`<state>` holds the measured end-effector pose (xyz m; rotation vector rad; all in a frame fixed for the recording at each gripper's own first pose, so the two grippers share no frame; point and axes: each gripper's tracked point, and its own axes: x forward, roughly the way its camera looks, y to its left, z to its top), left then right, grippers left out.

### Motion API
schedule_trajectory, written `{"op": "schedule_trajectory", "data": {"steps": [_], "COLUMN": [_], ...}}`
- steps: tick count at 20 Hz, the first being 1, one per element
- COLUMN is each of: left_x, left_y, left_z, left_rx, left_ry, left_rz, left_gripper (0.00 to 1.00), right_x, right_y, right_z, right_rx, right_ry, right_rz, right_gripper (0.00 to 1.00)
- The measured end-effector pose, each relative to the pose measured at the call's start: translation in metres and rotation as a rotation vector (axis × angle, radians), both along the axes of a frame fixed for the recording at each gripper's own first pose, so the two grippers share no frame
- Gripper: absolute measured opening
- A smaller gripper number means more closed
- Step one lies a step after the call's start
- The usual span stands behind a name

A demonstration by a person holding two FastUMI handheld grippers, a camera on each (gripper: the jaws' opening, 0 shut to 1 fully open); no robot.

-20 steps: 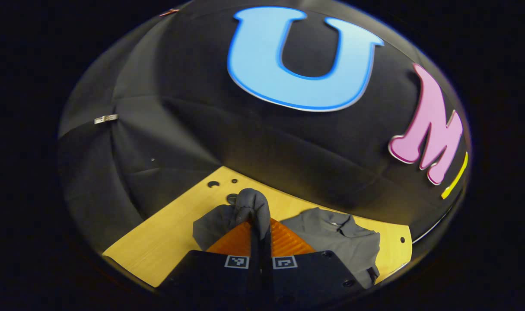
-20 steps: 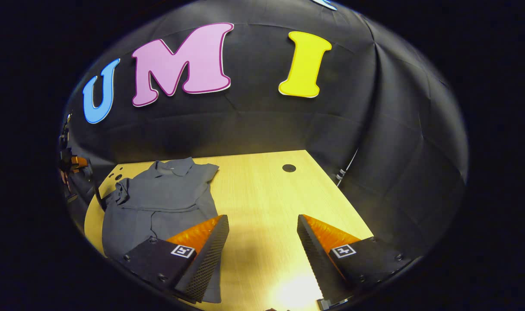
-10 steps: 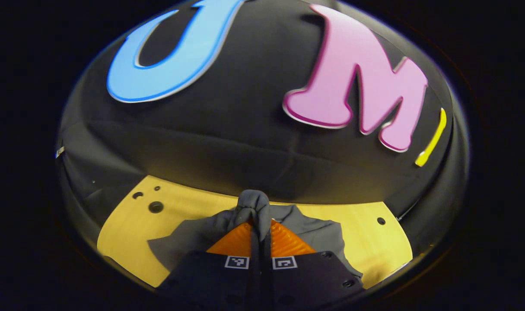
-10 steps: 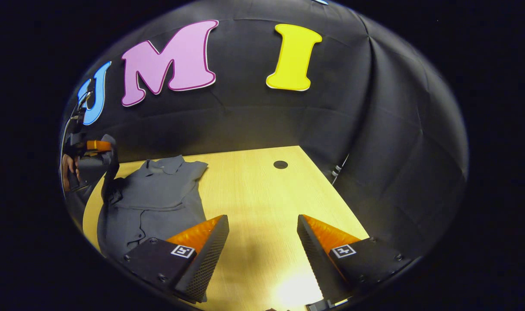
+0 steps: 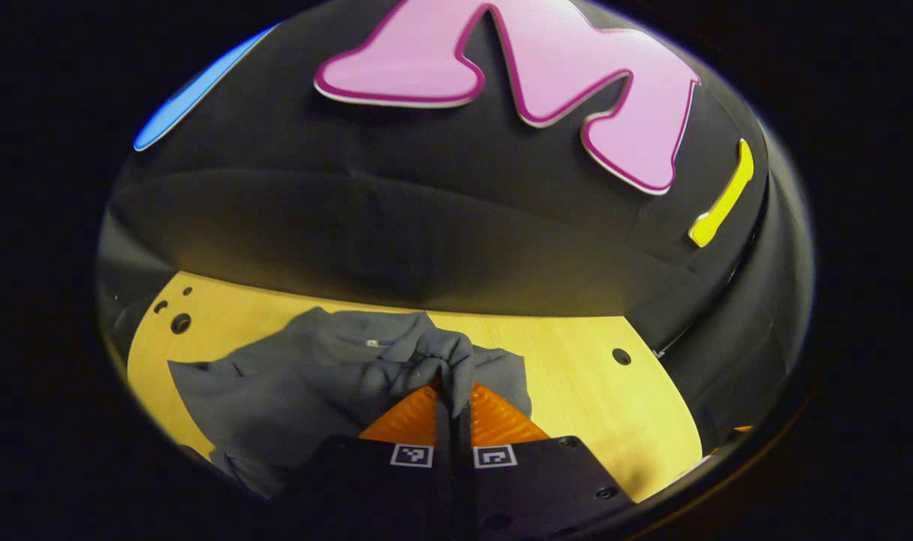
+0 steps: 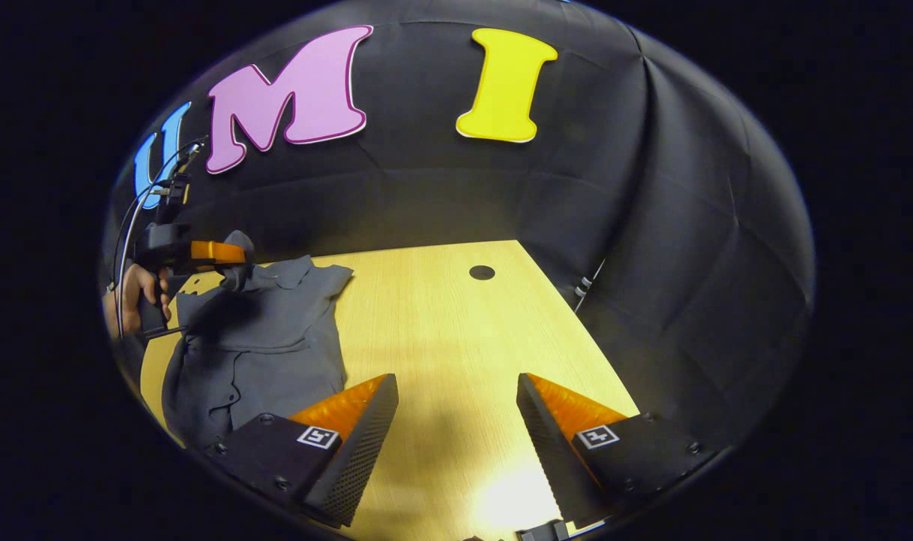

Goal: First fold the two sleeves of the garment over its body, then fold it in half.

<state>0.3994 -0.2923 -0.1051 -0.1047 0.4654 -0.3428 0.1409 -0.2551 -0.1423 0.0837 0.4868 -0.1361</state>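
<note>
A grey collared shirt (image 6: pixel 261 338) lies on the wooden table (image 6: pixel 441 338), collar toward the back wall. My left gripper (image 5: pixel 454 391) is shut on the end of one sleeve (image 5: pixel 437 357), which is bunched between its fingers and held up over the shirt's body (image 5: pixel 291 383). In the right gripper view that left gripper (image 6: pixel 238 264) hangs above the shirt's upper left part, held by a hand (image 6: pixel 133 297). My right gripper (image 6: pixel 456 383) stands open above bare table to the right of the shirt, nothing between its fingers.
A dark round hole (image 6: pixel 482 272) sits in the table near its far right corner; several small holes (image 5: pixel 176 319) mark the far left corner. Black cloth walls close the table at the back and right. Cables (image 6: pixel 137 210) trail from the left gripper.
My left gripper has carried the pinched sleeve rightward and inward, from beside the shirt to above its body. The right gripper has stayed open, shifting only slightly.
</note>
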Motion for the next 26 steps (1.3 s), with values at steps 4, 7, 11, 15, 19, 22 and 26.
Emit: {"op": "schedule_trajectory", "data": {"steps": [4,7,11,15,19,22,26], "left_x": [0.001,-0.003,-0.014,-0.032,-0.073,-0.114,-0.172], "left_y": [-0.024,-0.042,-0.048,-0.016,0.044,0.104,0.187], "left_z": [-0.026,-0.042,-0.037,-0.036,-0.037,-0.05,-0.082], "left_rx": [0.035,0.041,0.053,0.111,0.113,0.126,0.227], "left_ry": [0.036,0.06,0.033,0.012,0.014,0.046,0.08], "left_rz": [-0.02,-0.059,-0.106,-0.089,-0.028,0.02,0.078], "left_gripper": [0.07,0.1,0.6,0.95,0.96,0.96,0.96], "right_x": [-0.006,-0.01,-0.013,-0.01,-0.012,-0.015,-0.031], "right_y": [-0.004,-0.003,0.003,0.021,0.054,0.086,0.122], "right_z": [-0.006,-0.009,-0.013,-0.013,-0.02,-0.032,-0.052], "right_rx": [0.005,0.001,0.003,0.01,0.022,0.03,0.021], "right_ry": [0.011,0.02,0.029,0.027,0.042,0.07,0.13], "right_rz": [-0.009,-0.01,-0.002,0.024,0.077,0.127,0.203], "right_gripper": [0.99,0.99,0.98,0.99,0.99,0.99,0.99]}}
